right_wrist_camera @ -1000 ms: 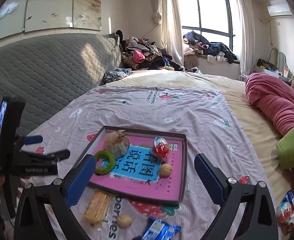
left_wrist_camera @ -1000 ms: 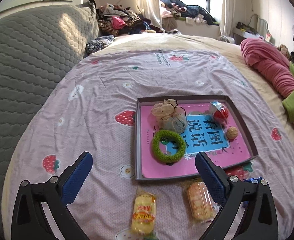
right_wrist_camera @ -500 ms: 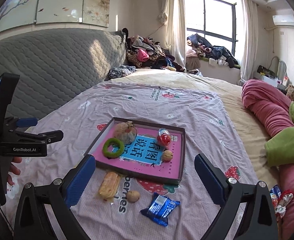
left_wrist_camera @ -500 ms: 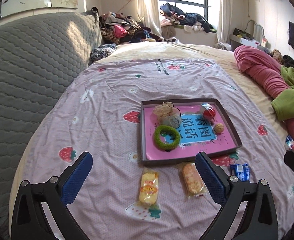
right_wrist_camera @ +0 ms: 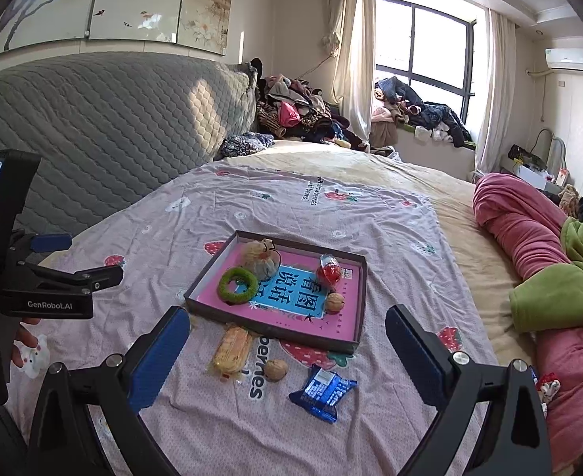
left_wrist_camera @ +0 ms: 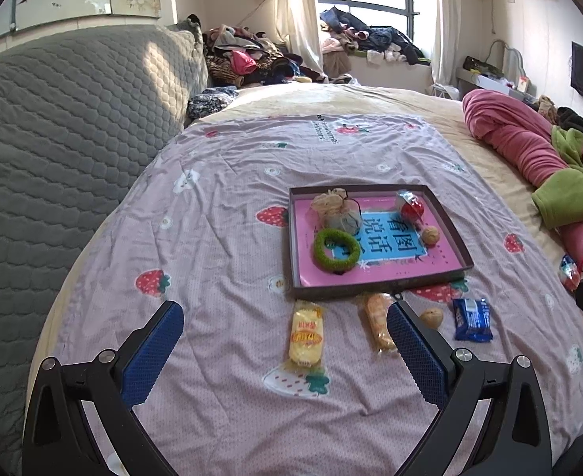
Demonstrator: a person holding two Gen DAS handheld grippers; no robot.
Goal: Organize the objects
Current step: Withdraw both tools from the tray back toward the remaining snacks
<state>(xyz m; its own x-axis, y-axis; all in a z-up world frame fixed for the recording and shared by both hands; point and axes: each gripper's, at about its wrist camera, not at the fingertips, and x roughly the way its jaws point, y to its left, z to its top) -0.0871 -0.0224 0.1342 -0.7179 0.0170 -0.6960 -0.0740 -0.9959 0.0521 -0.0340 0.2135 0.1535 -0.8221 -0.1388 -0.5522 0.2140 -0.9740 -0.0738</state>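
A shallow box tray (left_wrist_camera: 374, 285) (right_wrist_camera: 275, 331) with a pink floor sits on the bed. It holds a green ring (left_wrist_camera: 335, 248) (right_wrist_camera: 237, 285), a tied cloth pouch (left_wrist_camera: 341, 214), a red wrapped candy (left_wrist_camera: 411, 208) and a walnut (left_wrist_camera: 430, 235). In front of it lie a yellow snack pack (left_wrist_camera: 306, 334), an orange snack pack (left_wrist_camera: 377, 319) (right_wrist_camera: 232, 348), a loose walnut (left_wrist_camera: 432, 317) (right_wrist_camera: 275, 369) and a blue snack packet (left_wrist_camera: 471, 319) (right_wrist_camera: 323, 390). My left gripper (left_wrist_camera: 285, 353) is open and empty above the near bed. My right gripper (right_wrist_camera: 287, 357) is open and empty too.
A strawberry-print sheet (left_wrist_camera: 212, 238) covers the bed. A grey quilted headboard (left_wrist_camera: 53, 139) runs along the left. Pink and green bedding (left_wrist_camera: 529, 158) is heaped at the right, with small wrapped candies (left_wrist_camera: 572, 271) near it. Clothes are piled by the window (left_wrist_camera: 251, 59).
Both grippers have pulled back and up from the tray, so the tray looks smaller and the loose walnut and blue packet have come into the left view. Nothing was picked up.
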